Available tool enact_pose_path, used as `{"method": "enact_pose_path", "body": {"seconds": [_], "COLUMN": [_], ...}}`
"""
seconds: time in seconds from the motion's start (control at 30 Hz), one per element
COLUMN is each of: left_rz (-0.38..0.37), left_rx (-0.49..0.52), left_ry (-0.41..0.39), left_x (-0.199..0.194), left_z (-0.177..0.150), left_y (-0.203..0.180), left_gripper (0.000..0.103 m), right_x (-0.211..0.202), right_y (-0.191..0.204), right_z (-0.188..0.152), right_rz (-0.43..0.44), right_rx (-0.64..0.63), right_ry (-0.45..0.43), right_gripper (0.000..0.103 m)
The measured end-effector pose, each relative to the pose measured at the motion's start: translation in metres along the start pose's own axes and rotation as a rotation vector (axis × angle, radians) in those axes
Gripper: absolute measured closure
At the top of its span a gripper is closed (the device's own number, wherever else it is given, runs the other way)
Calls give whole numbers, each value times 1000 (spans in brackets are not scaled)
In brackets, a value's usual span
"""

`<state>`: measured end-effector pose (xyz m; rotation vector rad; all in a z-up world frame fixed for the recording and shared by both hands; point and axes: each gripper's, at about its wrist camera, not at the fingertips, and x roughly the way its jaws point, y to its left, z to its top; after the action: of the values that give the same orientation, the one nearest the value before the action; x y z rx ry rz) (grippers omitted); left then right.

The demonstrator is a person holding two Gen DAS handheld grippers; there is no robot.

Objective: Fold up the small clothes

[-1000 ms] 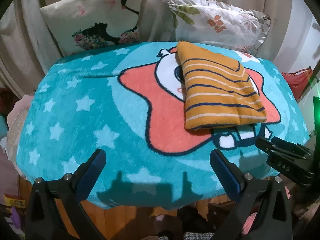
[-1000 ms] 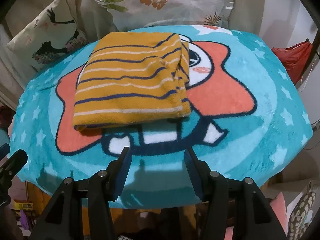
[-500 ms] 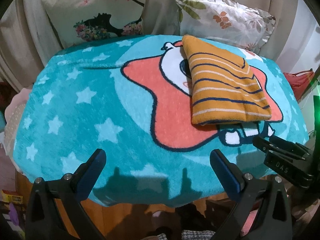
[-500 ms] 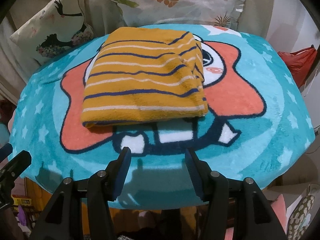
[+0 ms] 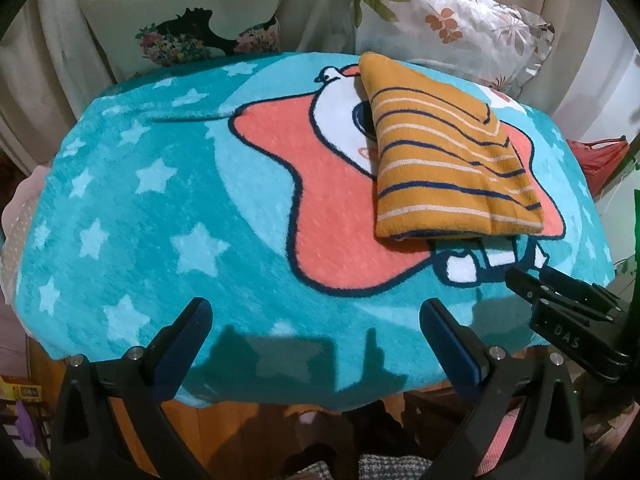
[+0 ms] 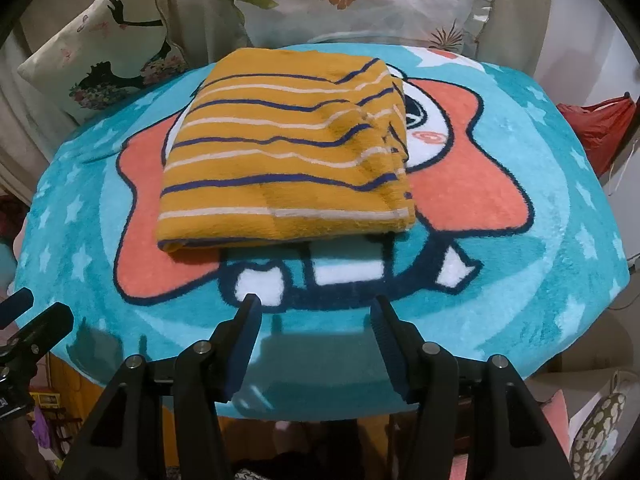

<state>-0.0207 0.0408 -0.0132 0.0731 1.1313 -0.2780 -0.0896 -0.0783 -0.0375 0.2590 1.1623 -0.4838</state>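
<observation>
Both grippers have pulled back a little toward the near edge since a second ago, and the folded striped shirt (image 6: pixel 286 164) lies untouched. It sits at about 12 o'clock from the right gripper (image 6: pixel 314 308) and 1 o'clock from the left gripper (image 5: pixel 316 310), on the teal star blanket (image 5: pixel 160 208). Each tool has its fingers apart and empty. Folding looks finished; any further clothes are out of view, and the shirt's underside layers are hidden.

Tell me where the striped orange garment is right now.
The striped orange garment lies folded on the teal star blanket, centre-left in the right wrist view and right of centre in the left wrist view, just in front of the floral pillow.
</observation>
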Motion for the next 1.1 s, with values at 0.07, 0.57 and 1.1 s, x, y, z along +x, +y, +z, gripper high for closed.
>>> {"method": "enact_pose_path", "body": {"seconds": [0.07, 0.57, 1.1], "left_rz": [-2, 6, 2], "left_rx": [0, 10, -85], "left_ry": [5, 23, 70], "left_x": [1, 4, 20], "left_z": [-1, -2, 7], "left_y": [-2, -12, 12], "left_gripper": [0, 0, 0], "right_x": [0, -3, 33], "right_y": [-2, -13, -27], "right_z": [-1, -2, 64], "right_rz": [0, 1, -100], "right_rx": [4, 13, 3], "right_ry": [0, 1, -39], "right_gripper": [41, 41, 41]}}
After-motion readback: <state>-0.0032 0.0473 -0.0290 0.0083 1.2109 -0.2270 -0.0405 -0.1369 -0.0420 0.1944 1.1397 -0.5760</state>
